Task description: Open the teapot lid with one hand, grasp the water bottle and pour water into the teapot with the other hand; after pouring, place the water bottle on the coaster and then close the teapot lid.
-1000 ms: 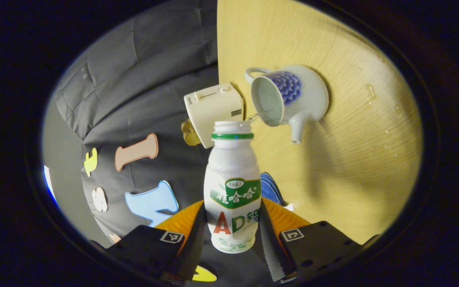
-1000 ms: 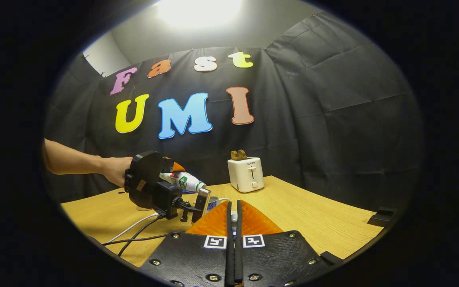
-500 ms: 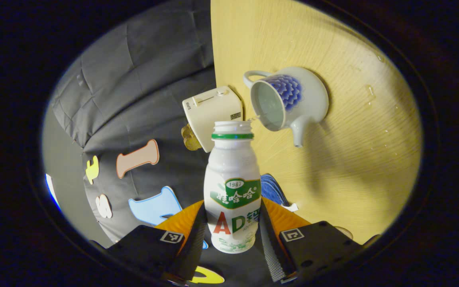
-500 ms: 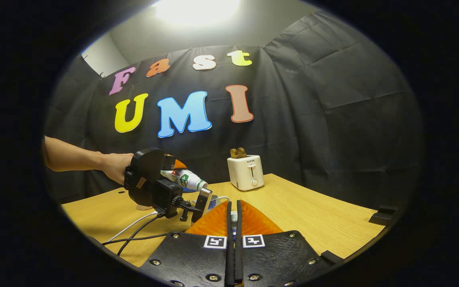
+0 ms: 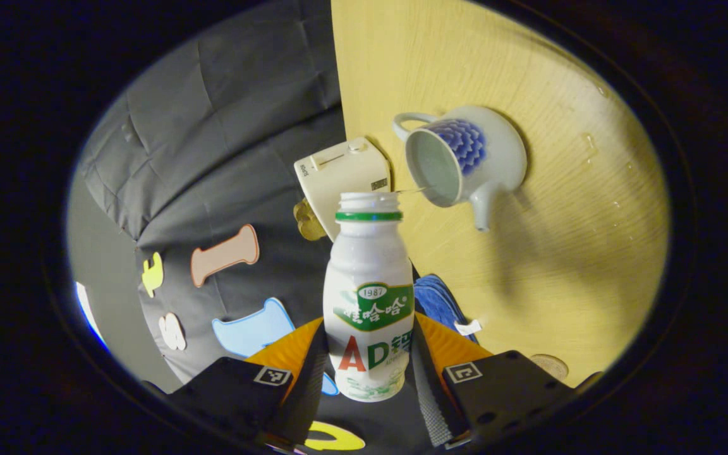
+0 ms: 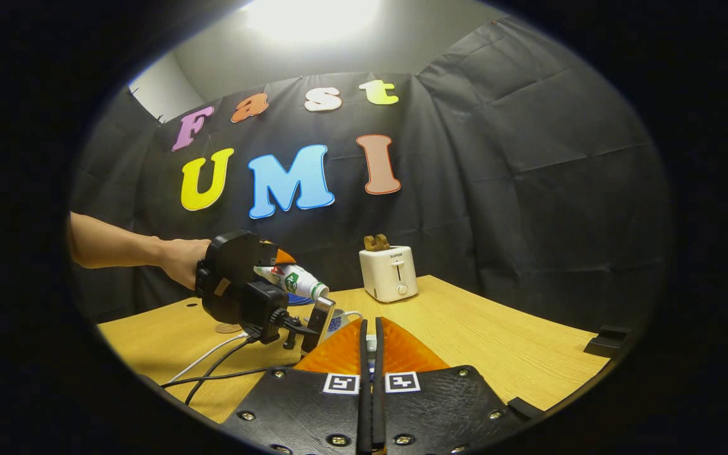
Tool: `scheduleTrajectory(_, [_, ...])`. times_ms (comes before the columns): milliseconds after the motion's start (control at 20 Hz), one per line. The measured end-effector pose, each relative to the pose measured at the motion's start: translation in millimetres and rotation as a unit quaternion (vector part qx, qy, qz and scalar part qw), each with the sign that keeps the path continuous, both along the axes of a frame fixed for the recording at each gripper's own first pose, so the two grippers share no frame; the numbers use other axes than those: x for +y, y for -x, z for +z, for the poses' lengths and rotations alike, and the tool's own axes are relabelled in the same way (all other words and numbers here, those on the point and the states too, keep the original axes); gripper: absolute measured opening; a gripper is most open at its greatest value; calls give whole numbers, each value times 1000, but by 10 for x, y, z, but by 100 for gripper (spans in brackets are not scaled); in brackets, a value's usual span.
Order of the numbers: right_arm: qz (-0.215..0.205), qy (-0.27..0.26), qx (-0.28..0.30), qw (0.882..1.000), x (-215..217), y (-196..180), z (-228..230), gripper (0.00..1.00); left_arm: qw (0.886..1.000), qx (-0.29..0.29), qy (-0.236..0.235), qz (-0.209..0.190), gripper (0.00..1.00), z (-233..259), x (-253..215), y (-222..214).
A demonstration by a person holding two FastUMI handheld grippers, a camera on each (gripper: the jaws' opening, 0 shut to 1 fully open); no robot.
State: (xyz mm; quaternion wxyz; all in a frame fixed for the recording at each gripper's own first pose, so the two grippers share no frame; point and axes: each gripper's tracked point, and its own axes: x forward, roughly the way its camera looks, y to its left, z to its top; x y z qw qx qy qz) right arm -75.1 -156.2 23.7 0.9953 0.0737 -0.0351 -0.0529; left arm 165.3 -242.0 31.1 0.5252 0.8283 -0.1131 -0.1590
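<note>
My left gripper (image 5: 369, 325) is shut on a white drink bottle (image 5: 369, 265) with a green neck ring and no cap. The bottle is tipped sideways over the table, and a thin stream runs from its mouth into the open white teapot (image 5: 465, 158) with blue flowers. In the right gripper view, the left gripper (image 6: 237, 294) and a hand hold the bottle (image 6: 291, 281) mouth-down above the teapot (image 6: 339, 321). My right gripper (image 6: 371, 325) is shut, with the pale knob of the teapot lid (image 6: 371, 343) pinched between its fingers. A round coaster (image 5: 550, 365) lies on the wood.
A cream toaster (image 6: 389, 273) with toast in it stands at the back of the wooden table (image 6: 497, 341). A blue cloth (image 5: 436, 300) lies near the bottle. Water drops (image 5: 588, 142) dot the wood. Cables (image 6: 212, 366) trail from the left gripper. A black block (image 6: 604, 344) sits far right.
The left gripper and bottle have risen slightly and stay tipped, with the stream still running. The coaster has come into the left gripper view. The right gripper has hardly moved.
</note>
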Motion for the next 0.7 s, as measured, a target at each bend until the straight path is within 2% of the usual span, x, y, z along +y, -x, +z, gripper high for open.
scheduleTrajectory(50, [1,0,1,1000,10,3,-18,0,1000,2,1,-1,78,-11,-15,3])
scheduleTrajectory(100, [2,0,0,1000,18,1,-10,0,1000,7,7,-1,69,-38,-20,2])
scheduleTrajectory(250, [1,1,-3,1000,9,-2,28,0,1000,15,19,3,78,-88,-1,-9])
scheduleTrajectory(300, [-1,2,-8,1000,7,5,64,0,1000,13,18,2,78,-99,-9,-27])
scheduleTrajectory(350, [-1,4,-9,1000,26,-2,77,0,1000,11,17,0,74,-89,-10,-16])
scheduleTrajectory(400, [-1,8,-9,1000,47,-4,82,1,1000,12,19,-2,78,-99,-20,-15])
scheduleTrajectory(700, [-1,27,-7,1000,100,-26,167,1,999,18,36,-9,78,-135,-15,-35])
